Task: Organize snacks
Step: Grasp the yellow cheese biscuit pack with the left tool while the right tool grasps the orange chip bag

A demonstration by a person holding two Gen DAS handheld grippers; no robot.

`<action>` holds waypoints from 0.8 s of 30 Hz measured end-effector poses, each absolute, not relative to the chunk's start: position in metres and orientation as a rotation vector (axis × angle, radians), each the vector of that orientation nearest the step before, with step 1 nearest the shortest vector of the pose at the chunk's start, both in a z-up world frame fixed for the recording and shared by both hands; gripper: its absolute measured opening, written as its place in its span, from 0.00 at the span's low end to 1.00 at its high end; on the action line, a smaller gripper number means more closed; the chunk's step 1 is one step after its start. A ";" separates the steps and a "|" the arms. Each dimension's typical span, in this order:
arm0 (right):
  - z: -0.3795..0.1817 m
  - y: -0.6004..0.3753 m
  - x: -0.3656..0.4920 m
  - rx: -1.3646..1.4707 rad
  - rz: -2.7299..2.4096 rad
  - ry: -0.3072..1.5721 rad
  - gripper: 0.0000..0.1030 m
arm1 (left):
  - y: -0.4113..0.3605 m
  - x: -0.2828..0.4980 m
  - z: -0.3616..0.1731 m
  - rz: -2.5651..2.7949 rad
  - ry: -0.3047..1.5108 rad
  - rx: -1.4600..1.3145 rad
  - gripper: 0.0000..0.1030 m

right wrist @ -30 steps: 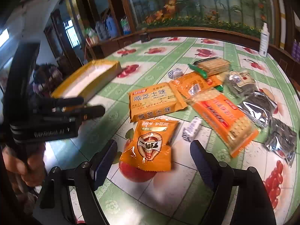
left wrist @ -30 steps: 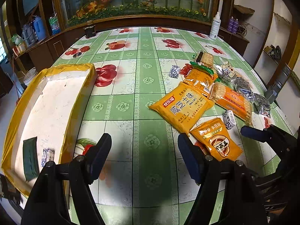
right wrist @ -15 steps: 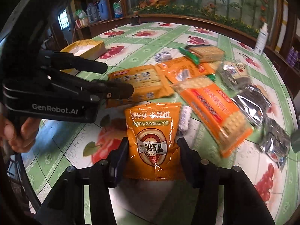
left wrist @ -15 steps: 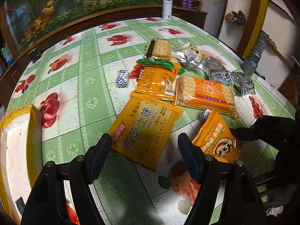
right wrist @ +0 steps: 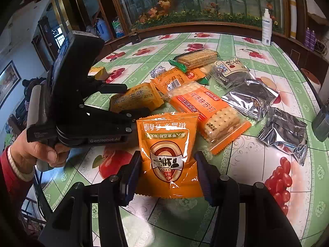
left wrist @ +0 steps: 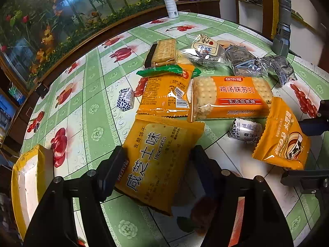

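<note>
My left gripper (left wrist: 158, 162) stands around the near end of a yellow biscuit pack (left wrist: 156, 158) on the table; its jaws touch the pack's sides. My right gripper (right wrist: 167, 170) is shut on an orange seed packet (right wrist: 168, 156), which is lifted and tilted in the left wrist view (left wrist: 281, 135). The yellow biscuit pack also shows in the right wrist view (right wrist: 135, 98), between the left gripper's fingers (right wrist: 115, 88). A yellow-rimmed tray (left wrist: 26, 183) lies at the far left.
More snacks lie beyond: an orange cracker pack (left wrist: 230, 96), an orange packet (left wrist: 166, 94), a cracker stack (left wrist: 162, 51), silver pouches (left wrist: 242, 61), two small wrapped candies (left wrist: 125, 98). A white spray bottle (left wrist: 170, 0) stands at the table's far edge.
My left gripper moved forward and closed around the yellow biscuit pack. My right gripper closed on the orange seed packet and lifted it.
</note>
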State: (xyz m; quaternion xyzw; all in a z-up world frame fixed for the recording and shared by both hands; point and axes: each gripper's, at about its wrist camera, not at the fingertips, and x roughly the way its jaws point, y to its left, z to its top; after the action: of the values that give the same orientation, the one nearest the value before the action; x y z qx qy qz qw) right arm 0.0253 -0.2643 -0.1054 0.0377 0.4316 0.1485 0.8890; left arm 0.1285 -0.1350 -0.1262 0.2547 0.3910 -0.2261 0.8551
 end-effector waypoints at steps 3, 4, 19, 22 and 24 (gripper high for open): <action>-0.104 -0.262 0.024 0.075 0.306 0.892 0.52 | -0.135 0.130 -0.126 -0.479 0.825 0.535 0.62; -0.104 -0.262 0.023 0.074 0.306 0.892 0.52 | -0.136 0.131 -0.126 -0.488 0.825 0.529 0.63; -0.088 -0.263 0.008 0.083 0.288 0.856 0.52 | -0.099 0.122 -0.109 -0.466 0.835 0.329 0.00; -0.086 -0.261 0.008 0.083 0.296 0.851 0.52 | -0.076 0.119 -0.107 -0.444 0.849 0.252 0.00; -0.087 -0.257 0.008 0.082 0.303 0.851 0.52 | -0.066 0.117 -0.105 -0.452 0.859 0.212 0.00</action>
State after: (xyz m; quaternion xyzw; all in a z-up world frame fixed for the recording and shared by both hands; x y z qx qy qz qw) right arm 0.0078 -0.2575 -0.0865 0.0394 0.4110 0.1466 0.8989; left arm 0.1171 -0.0659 -0.1050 0.1016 0.4122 -0.2170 0.8790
